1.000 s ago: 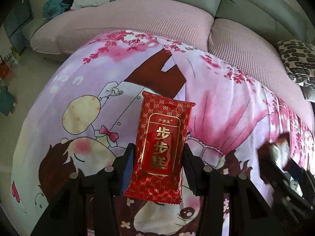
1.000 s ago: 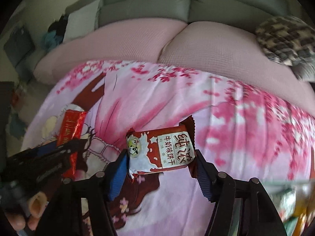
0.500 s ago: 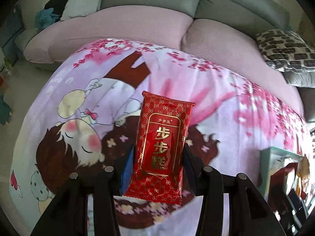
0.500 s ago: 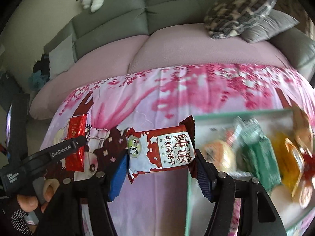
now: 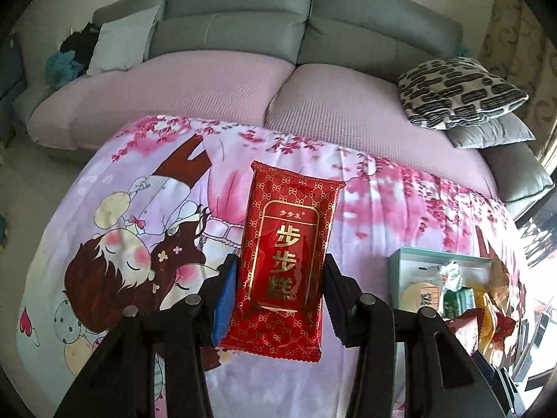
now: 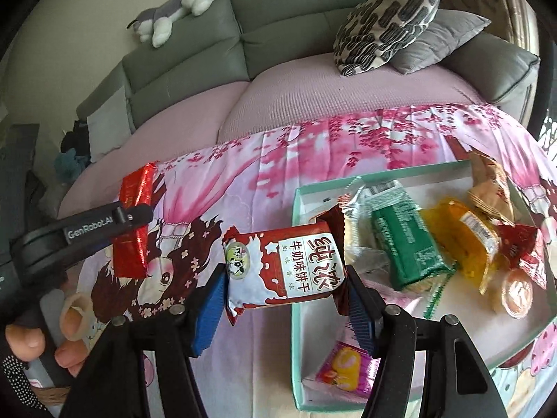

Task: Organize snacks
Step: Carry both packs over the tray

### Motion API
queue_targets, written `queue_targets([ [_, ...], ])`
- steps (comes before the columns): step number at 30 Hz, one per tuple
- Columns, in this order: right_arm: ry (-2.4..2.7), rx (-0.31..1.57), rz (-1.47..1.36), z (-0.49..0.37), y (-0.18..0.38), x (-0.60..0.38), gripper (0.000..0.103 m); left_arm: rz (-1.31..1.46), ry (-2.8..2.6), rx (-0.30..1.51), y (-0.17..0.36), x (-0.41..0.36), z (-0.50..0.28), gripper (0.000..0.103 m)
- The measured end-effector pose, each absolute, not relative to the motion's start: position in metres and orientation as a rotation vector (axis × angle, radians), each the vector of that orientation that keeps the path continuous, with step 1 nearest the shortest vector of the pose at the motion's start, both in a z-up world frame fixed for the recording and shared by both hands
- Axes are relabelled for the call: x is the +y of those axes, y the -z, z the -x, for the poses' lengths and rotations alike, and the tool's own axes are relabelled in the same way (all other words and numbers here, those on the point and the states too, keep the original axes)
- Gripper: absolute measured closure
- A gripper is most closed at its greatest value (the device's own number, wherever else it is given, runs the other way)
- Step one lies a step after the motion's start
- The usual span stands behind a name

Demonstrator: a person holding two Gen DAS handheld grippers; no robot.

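- While both packets hang above the printed blanket (image 5: 400, 209), the left hand-held gripper (image 5: 280, 296) pinches the red snack packet (image 5: 287, 254) by its 2 long edges, upright between the pads.
- That packet looks light, crinkly and slick; a hold low across its middle should keep it from sliding.
- The right hand-held gripper (image 6: 283, 292) clamps the milk biscuit packet (image 6: 285, 271) sideways, by its crimped ends.
- It seems puffy, its contents brittle, so the squeeze must be gentle.
- Right of this gripper sits the teal box (image 6: 297, 348), already holding several snacks.
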State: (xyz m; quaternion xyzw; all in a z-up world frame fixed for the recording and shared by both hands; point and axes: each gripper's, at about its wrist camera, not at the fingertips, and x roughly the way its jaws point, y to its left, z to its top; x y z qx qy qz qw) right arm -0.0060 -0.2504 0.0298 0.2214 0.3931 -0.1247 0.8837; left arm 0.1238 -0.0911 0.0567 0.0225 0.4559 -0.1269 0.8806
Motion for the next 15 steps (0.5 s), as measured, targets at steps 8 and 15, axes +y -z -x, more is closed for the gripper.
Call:
queue_targets([
  [8,0.299,0.779,-0.492,0.024,-0.042,-0.272,0.036,-0.077,0.271,0.912,-0.068,-0.105,-0.104,0.055],
  [15,0.403,0.763,-0.528,0.051,-0.047,-0.31,0.036,-0.089,0.349,0.9,-0.077,-0.132,-0.083,0.055],
])
